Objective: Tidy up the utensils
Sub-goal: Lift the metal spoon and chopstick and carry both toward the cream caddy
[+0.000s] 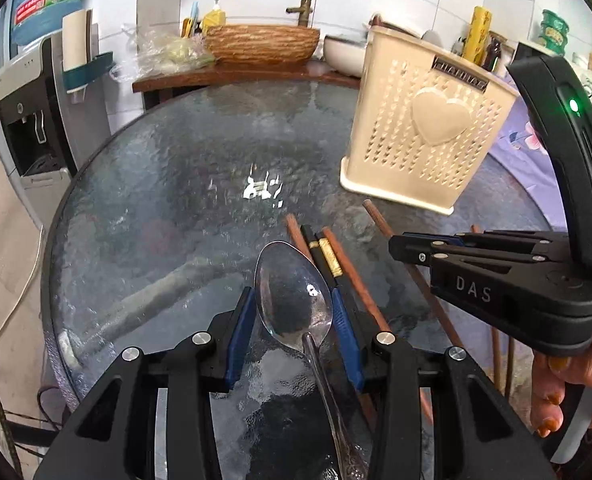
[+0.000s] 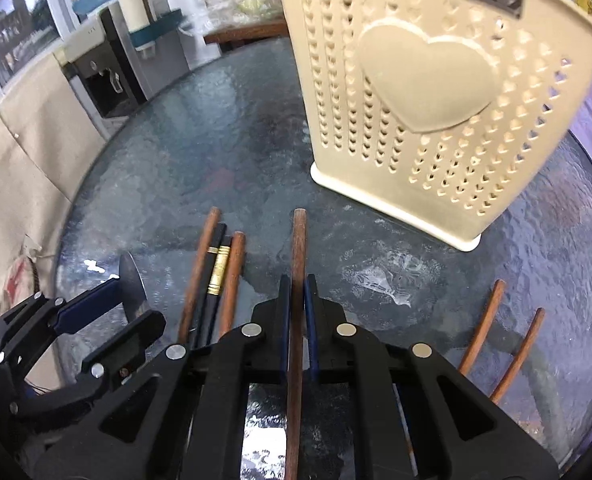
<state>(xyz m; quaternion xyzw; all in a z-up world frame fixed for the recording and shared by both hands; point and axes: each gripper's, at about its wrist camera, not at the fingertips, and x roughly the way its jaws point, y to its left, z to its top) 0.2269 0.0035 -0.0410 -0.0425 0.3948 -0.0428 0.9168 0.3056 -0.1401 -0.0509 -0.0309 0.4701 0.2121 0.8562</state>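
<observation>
— What's the right gripper got?

— One brown chopstick, clamped tight between the two blue pads. The stick runs straight down the middle of the jaws and pokes out past the tips toward the cream holder.

— And the left gripper?

— That one has the metal spoon. The bowl of the spoon sits between its blue pads, jaws only partly apart, and both pads look pressed against the rim of the bowl. The handle runs back under the gripper body.

— Where are the rest of the utensils?

— Lying on the round glass table. Just beside the spoon there's a small bundle: two brown sticks with a black, gold-banded pair between them. Two more brown sticks lie well off on the other side of the right gripper, near the table's edge.

— And the holder?

— It's a cream plastic box with little heart-shaped holes and one big raised heart on the front. It stands upright on the glass just beyond the chopsticks, nearer the right gripper than the left. From here I can't see inside it.

— Anything of the person?

— A hand around the right gripper's grip.
</observation>
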